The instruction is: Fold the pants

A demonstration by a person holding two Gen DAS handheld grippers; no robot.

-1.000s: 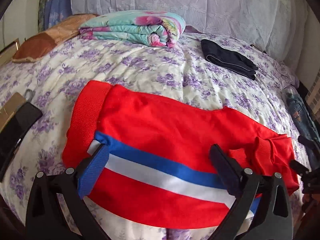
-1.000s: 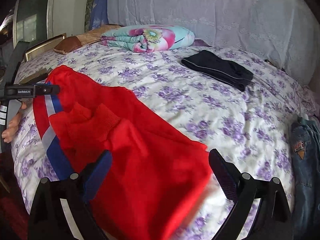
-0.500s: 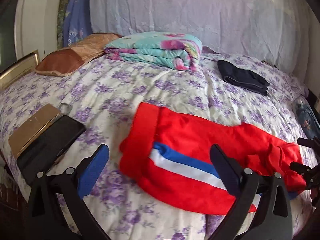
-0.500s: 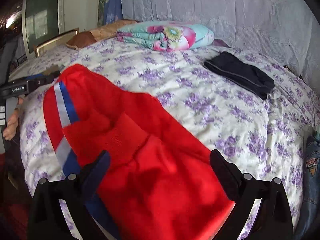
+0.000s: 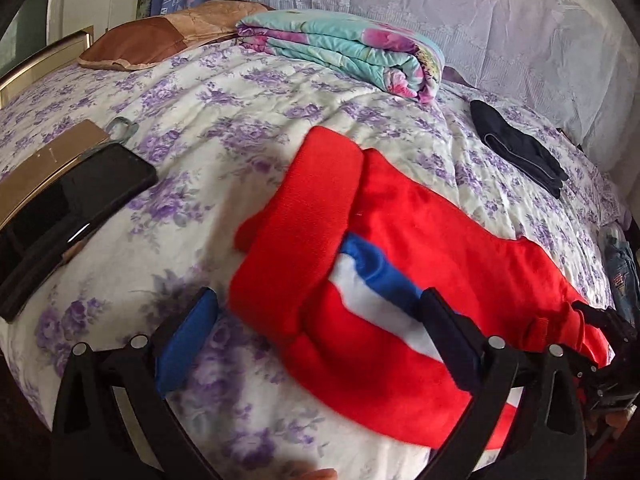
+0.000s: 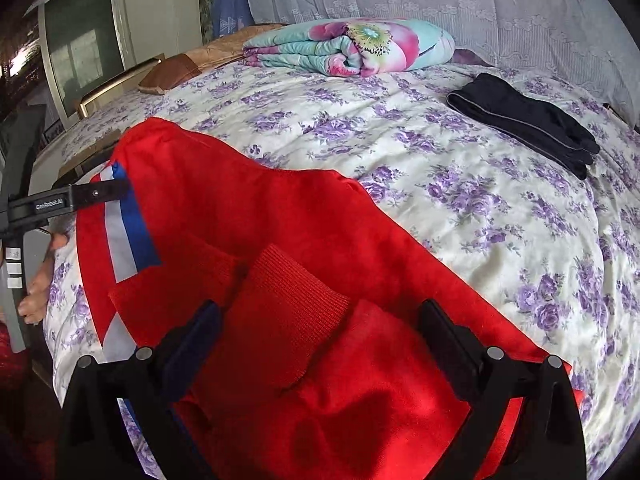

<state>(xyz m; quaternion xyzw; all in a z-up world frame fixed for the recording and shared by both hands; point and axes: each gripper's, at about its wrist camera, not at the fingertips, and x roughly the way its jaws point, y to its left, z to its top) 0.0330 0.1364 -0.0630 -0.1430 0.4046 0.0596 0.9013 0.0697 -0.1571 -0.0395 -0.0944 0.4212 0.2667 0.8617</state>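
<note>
Red pants (image 5: pixel 400 248) with a blue-and-white side stripe (image 5: pixel 376 280) lie folded lengthwise across the near side of a bed (image 5: pixel 240 128) covered in a purple-flowered quilt, the ribbed waistband (image 5: pixel 304 216) turned toward the bed's left end and the ribbed cuffs (image 6: pixel 288 304) bunched at the right. The left gripper (image 5: pixel 316 336) hovers just above the waistband end, its jaws spread wide with nothing between them; one blue-padded finger (image 5: pixel 188 340) sits over bare quilt, the other dark finger (image 5: pixel 448 336) over the striped cloth. The right gripper (image 6: pixel 316 344) hangs over the cuff end, jaws likewise wide apart and empty, the red fabric lying loose beneath them. In the right wrist view the left gripper's dark body shows at the far end of the pants, a person's hand (image 6: pixel 36 284) wrapped around its handle. Beyond the pants, a folded dark garment (image 6: pixel 524 120) lies well apart near the far right of the bed, a folded floral blanket (image 6: pixel 352 46) rests by the white curtain, and a brown pillow (image 5: pixel 160 38) sits beside it. A dark phone (image 5: pixel 68 216) and a tan box (image 5: pixel 48 160) lie together on the quilt to the left; blue jeans (image 5: pixel 622 276) show at the right edge.
</note>
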